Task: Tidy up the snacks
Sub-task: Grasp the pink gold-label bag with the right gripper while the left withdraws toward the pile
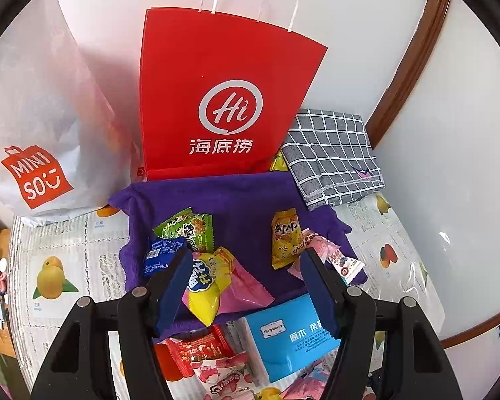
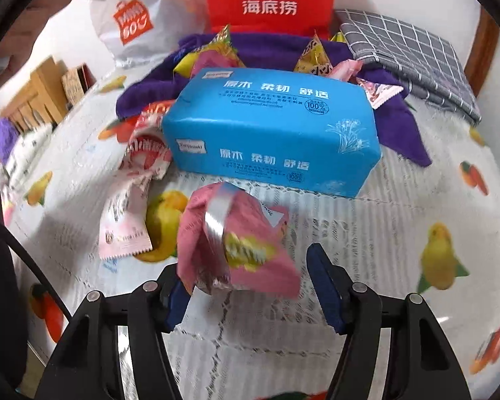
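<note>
1. The left gripper (image 1: 246, 266) is pointing steeply down over the purple towel (image 1: 236, 200), its fingers (image 1: 173, 286) standing released with nothing pressed between them.
2. A yellow snack packet (image 1: 206, 283) is lying just inside the left-hand finger, overlapping a pink packet (image 1: 246, 286); whether the finger is touching it cannot be told.
3. A blue snack packet (image 1: 161, 255) and a green snack packet (image 1: 186, 230) are lying just beyond the left-hand fingertip; an orange-yellow packet (image 1: 285, 238) is lying beyond the right-hand fingertip.
4. The red paper bag (image 1: 223, 100) is standing upright well ahead of the fingers, at the towel's far edge.
5. The right gripper (image 2: 246, 283) is also pointing steeply down, over the desk (image 2: 366, 233), with a gap showing at its right-hand finger (image 2: 323, 286).
6. A pink snack packet (image 2: 236, 243), blurred, is sitting between these fingers, against the left-hand one; a firm grip cannot be told.
7. The blue tissue pack (image 2: 270, 130) is lying just ahead of the right gripper's fingertips, with red-and-white packets (image 2: 143, 153) to its left.
</note>
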`<state>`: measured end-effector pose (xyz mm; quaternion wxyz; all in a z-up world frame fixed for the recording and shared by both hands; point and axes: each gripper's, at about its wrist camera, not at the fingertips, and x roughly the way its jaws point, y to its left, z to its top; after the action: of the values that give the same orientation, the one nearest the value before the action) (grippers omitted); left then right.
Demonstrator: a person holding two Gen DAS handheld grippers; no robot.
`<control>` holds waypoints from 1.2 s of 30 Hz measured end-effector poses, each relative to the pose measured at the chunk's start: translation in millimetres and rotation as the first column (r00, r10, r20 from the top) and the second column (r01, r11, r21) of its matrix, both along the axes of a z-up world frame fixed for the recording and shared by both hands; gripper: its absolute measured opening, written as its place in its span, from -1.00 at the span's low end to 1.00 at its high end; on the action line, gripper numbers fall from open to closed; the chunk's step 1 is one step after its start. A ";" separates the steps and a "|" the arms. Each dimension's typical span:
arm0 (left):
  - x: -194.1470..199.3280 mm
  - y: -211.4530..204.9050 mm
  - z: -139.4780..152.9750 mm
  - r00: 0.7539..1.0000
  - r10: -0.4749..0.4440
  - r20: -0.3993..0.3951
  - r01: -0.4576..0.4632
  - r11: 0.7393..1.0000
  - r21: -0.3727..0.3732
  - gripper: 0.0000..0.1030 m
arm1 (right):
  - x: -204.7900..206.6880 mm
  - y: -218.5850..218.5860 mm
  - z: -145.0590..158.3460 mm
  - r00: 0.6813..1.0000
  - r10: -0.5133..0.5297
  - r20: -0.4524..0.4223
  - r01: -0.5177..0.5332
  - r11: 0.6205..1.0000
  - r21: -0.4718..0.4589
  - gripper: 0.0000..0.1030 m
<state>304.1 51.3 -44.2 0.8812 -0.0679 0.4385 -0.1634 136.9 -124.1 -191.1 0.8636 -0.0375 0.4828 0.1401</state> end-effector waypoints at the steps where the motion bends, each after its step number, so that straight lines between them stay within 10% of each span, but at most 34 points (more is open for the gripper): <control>1: 0.6 -0.1 -0.6 1.000 0.002 -0.001 -0.002 1.000 0.003 0.26 | 0.2 -0.9 0.6 1.000 -0.004 0.023 0.004 1.000 0.025 0.26; 12: 4.9 -5.1 -9.0 1.000 0.004 -0.013 -0.004 1.000 0.028 0.26 | 11.3 -6.0 4.4 0.991 -0.023 0.134 0.011 0.996 0.091 -0.20; 36: -46.2 14.1 -46.2 0.992 0.086 -0.092 -0.069 0.983 0.173 0.26 | -26.8 -94.3 47.1 0.952 -0.189 0.242 0.177 0.982 0.071 -0.22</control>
<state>258.0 65.4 -90.4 0.8665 -0.0179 0.4911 -0.0874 110.1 -218.4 -144.0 0.9271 0.0111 0.3689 0.0654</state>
